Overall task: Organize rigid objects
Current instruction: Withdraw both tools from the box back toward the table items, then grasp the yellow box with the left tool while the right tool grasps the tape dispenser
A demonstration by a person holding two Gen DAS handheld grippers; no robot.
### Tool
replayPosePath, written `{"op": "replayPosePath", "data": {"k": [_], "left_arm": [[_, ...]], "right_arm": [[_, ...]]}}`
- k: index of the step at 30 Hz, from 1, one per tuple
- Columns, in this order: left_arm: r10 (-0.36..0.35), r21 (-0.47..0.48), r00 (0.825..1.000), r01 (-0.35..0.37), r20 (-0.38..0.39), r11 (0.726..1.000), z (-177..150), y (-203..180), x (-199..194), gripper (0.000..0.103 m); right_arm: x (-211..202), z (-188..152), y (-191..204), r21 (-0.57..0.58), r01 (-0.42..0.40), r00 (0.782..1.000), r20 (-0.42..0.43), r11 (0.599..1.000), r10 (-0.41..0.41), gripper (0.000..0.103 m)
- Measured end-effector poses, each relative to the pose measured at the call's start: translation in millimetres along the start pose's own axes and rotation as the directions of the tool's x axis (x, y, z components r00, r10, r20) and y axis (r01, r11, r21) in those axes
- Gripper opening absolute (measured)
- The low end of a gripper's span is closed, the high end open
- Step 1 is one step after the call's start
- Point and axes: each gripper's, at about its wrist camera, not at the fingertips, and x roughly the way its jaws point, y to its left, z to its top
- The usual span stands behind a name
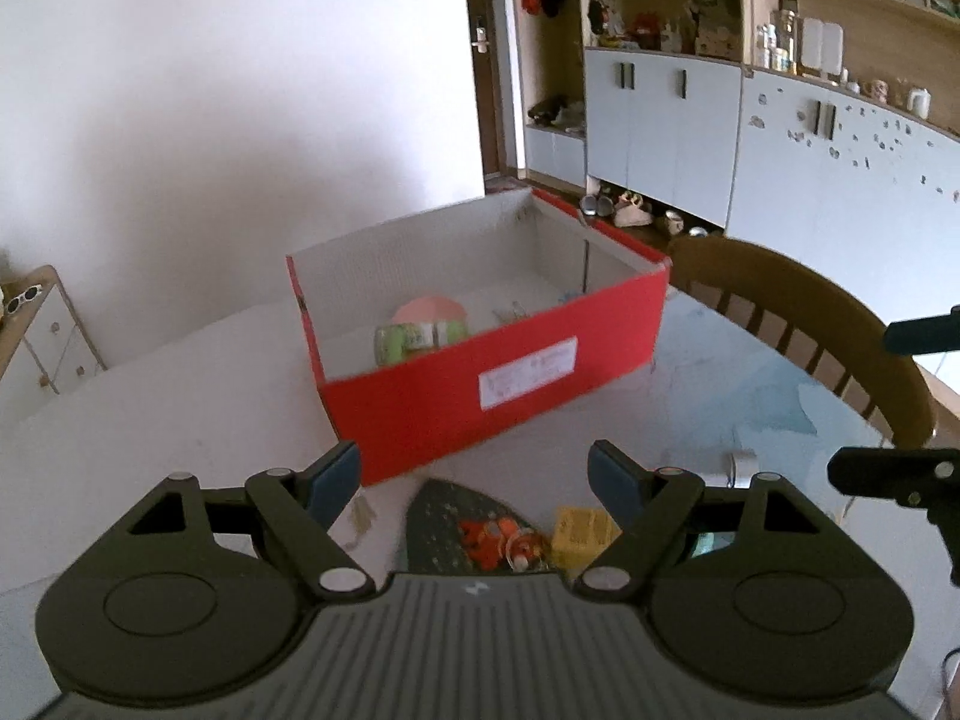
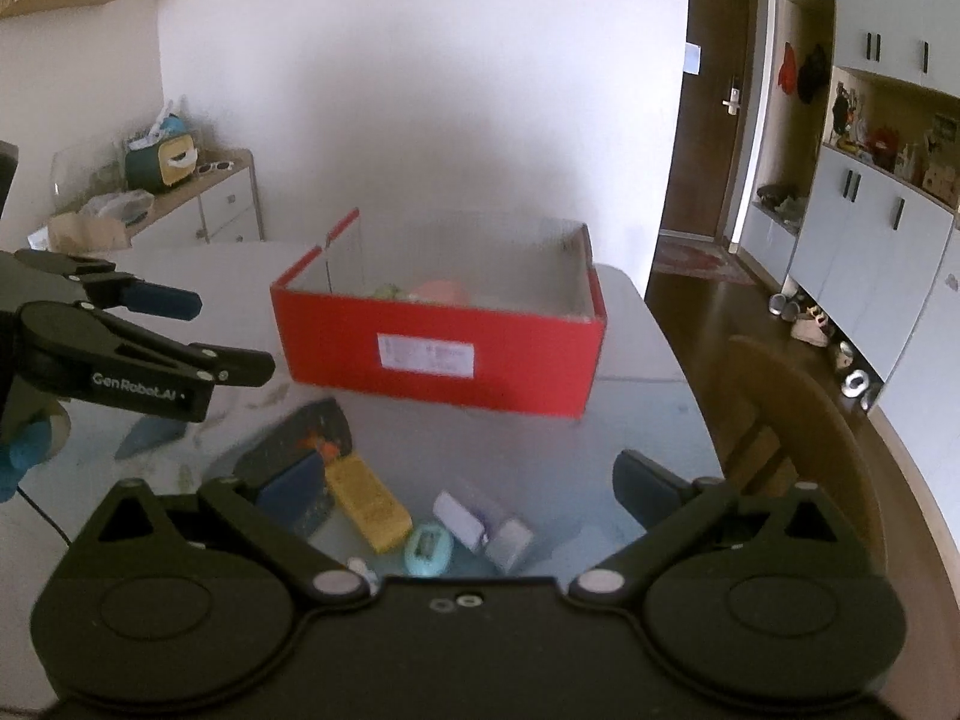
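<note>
both grippers, left gripper (image 1: 474, 477) & right gripper (image 2: 474, 489), released w/ nothing held: drop onto one item, e.g. yellow block (image 2: 369, 507), grip squarely, then lift to red box (image 2: 438, 348).

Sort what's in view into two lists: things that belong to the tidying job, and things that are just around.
Part of the job:
- red box
- yellow block
- dark pouch
- teal oval gadget
- white and lilac pieces
- green and pink items already inside the box

Just around:
- wooden chair
- cabinets
- sideboard
- door
</note>
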Motion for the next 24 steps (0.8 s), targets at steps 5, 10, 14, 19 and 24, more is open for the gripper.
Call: {"op": "replayPosePath", "data": {"k": [5,10,14,19,24], "left_arm": [[-0.013,0.014,1.0,0.013,-0.005,1.0,-19,-12,10,0.083],[-0.031,0.017,0.999,0.031,-0.022,0.999,-33,-22,25,0.083],[-0.054,0.027,0.997,0.055,-0.054,0.998,-40,-33,37,0.083],[-0.05,0.062,0.995,0.056,-0.091,0.997,-45,-47,54,0.083],[-0.05,0.082,0.991,0.061,-0.126,0.995,-47,-58,74,0.083]], "right_arm": [[3,-22,-3,-0.008,0.009,1.0,-0.024,1.0,-0.01,0.103],[8,-43,-4,-0.04,-0.003,0.999,-0.047,0.999,0.001,0.103],[17,-55,-8,-0.069,-0.047,0.997,-0.069,0.996,0.042,0.102],[33,-68,-15,-0.11,-0.096,0.989,-0.12,0.989,0.082,0.1],[42,-78,-15,-0.204,-0.14,0.982,-0.15,0.969,0.111,0.098]]}}
